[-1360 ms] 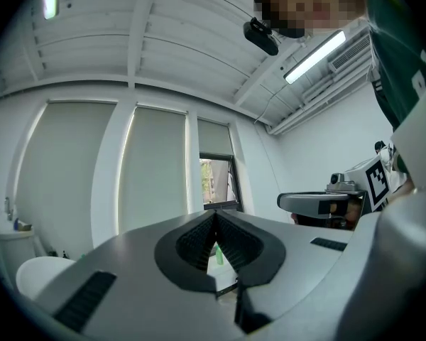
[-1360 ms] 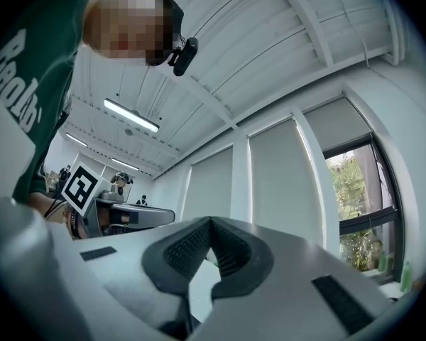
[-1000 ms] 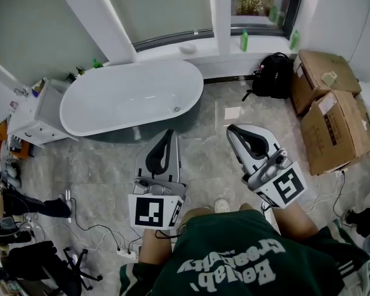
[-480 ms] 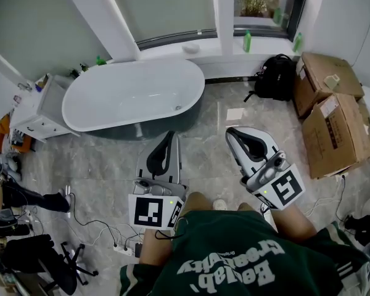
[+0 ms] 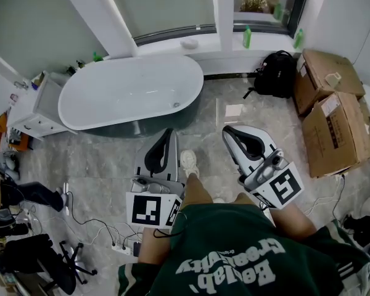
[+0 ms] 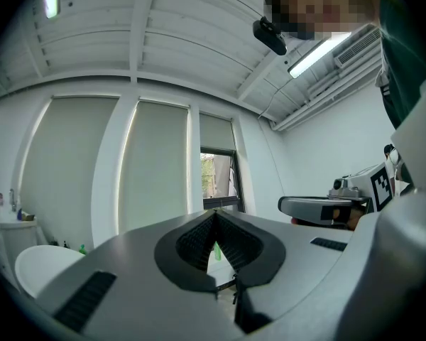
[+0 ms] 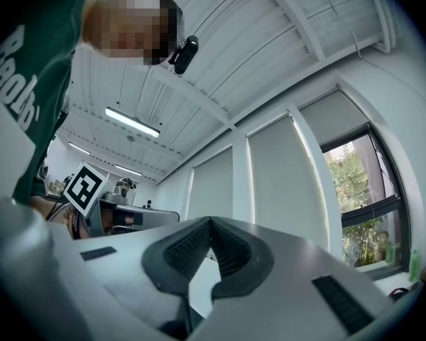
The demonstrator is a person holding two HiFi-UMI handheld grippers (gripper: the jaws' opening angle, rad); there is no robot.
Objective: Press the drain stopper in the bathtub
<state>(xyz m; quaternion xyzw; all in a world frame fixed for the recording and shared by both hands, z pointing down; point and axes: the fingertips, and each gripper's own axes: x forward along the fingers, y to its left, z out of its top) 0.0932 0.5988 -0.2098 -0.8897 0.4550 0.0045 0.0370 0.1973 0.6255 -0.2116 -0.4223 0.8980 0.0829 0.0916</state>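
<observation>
Drain stopper (image 5: 176,105): small round metal fitting on the white inner floor of the tub, near its 3 o'clock end in the head view. Nothing touches it.
Bathtub (image 5: 111,97): white oval freestanding tub with a dark outer skirt, at 11 o'clock from the centre of the head view. Its rim also shows at 8 o'clock in the left gripper view (image 6: 35,265).
Left gripper (image 5: 168,132): over the marble floor (image 5: 111,159), tips toward 12 o'clock and facing the tub's near side but well apart from it. Jaws clenched: the ribbed pads (image 6: 192,240) meet at the tip with nothing between them.
Right gripper (image 5: 226,130): at 3 o'clock of the left gripper, tips toward 11 o'clock. Jaws clenched and empty, with the pads (image 7: 181,251) meeting at the tip.
Marker cubes: one at the rear of each gripper, left (image 5: 149,209) and right (image 5: 285,187).
Shoe (image 5: 189,163): white, on the floor between the grippers, just beside the left one.
Backpack (image 5: 275,73): black, on the floor at 1 o'clock, below the window sill.
Cardboard boxes (image 5: 333,128): stacked at 3 o'clock.
Green bottles (image 5: 246,37): two, upright on the window sill (image 5: 191,51).
Cabinet (image 5: 34,113): white, just beside the tub's 9 o'clock end.
</observation>
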